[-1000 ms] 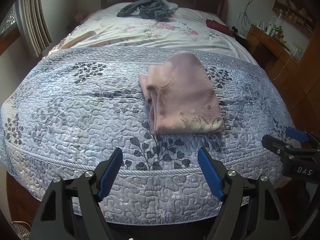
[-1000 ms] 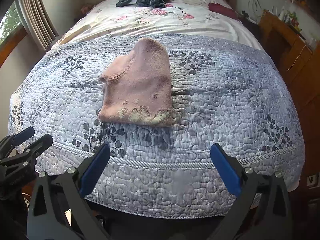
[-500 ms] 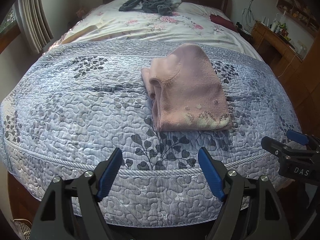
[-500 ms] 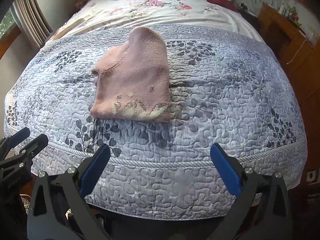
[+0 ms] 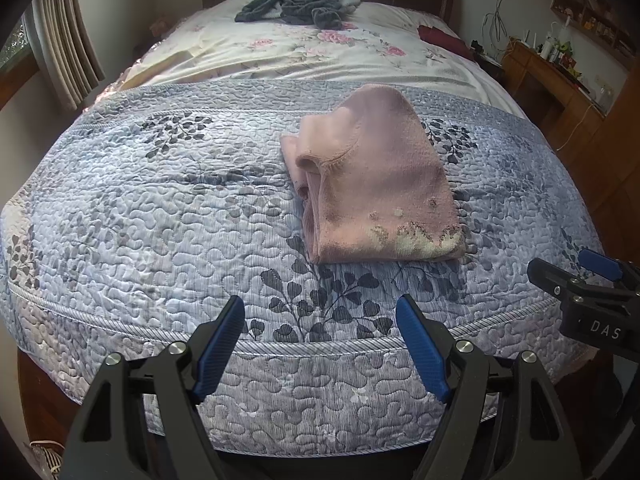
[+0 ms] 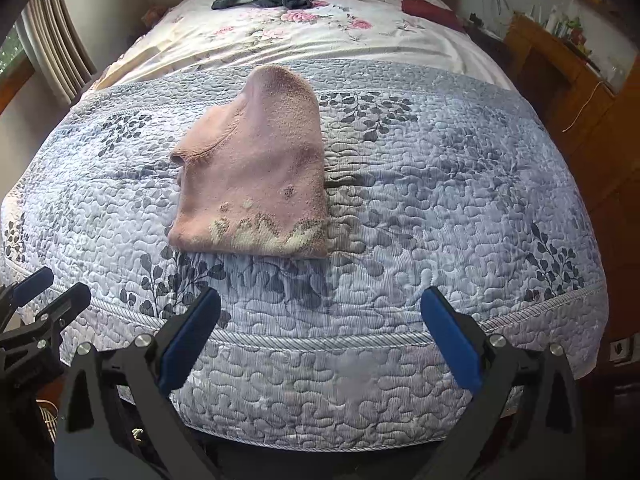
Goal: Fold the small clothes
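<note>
I see the pink sweater (image 5: 376, 184) folded on the blue quilt (image 5: 160, 216), its underlayers hidden | left gripper (image 5: 320, 348) spread wide, holding nothing; right gripper (image 6: 320, 336) likewise wide, hovering off the bed's foot | grey clothes (image 5: 296, 6) by the headboard, too bunched to identify

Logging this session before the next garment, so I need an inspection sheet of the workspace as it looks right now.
Surface: blue quilted bedspread over a floral sheet.
Job's things: pink sweater folded, lying flat on the bedspread.
Clutter: grey garment pile by the headboard; dark red cloth at the bed's right edge.
Grippers: left gripper and right gripper open, empty, short of the sweater.
Cables: wires on the far wall.
Surroundings: curtain, wooden desk.
</note>
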The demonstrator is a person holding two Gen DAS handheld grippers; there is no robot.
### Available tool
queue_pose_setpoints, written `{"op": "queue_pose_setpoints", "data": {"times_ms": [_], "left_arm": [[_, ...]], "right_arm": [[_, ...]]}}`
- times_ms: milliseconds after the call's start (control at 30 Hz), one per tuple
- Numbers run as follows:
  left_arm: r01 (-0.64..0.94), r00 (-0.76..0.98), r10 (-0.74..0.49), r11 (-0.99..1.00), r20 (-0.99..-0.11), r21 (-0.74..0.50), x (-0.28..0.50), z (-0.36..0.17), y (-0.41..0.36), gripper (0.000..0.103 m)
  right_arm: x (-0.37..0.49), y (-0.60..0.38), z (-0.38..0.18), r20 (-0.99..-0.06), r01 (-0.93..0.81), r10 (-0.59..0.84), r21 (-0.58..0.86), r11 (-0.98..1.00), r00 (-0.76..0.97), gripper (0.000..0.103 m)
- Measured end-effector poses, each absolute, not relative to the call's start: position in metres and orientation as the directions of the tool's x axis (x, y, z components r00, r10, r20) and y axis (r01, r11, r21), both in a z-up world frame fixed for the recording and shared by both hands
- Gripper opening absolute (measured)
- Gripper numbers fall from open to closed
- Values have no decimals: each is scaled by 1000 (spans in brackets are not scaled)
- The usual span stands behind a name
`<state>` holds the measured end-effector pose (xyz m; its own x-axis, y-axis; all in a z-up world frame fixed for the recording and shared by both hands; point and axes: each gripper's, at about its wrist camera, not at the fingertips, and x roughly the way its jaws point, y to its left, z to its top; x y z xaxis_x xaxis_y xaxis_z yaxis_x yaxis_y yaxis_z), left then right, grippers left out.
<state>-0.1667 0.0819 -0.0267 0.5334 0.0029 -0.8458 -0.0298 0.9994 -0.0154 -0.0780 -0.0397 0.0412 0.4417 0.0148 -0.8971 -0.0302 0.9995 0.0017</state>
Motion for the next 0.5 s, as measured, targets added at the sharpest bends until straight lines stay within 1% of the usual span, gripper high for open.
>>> {"op": "queue_pose_setpoints", "data": {"times_ms": [500], "left_arm": [[-29,534,9,1000,-845,-8,-166,-27,81,78]], "right_arm": [[-78,-43,38,-909,-9,22,20,1000,416,100]]}}
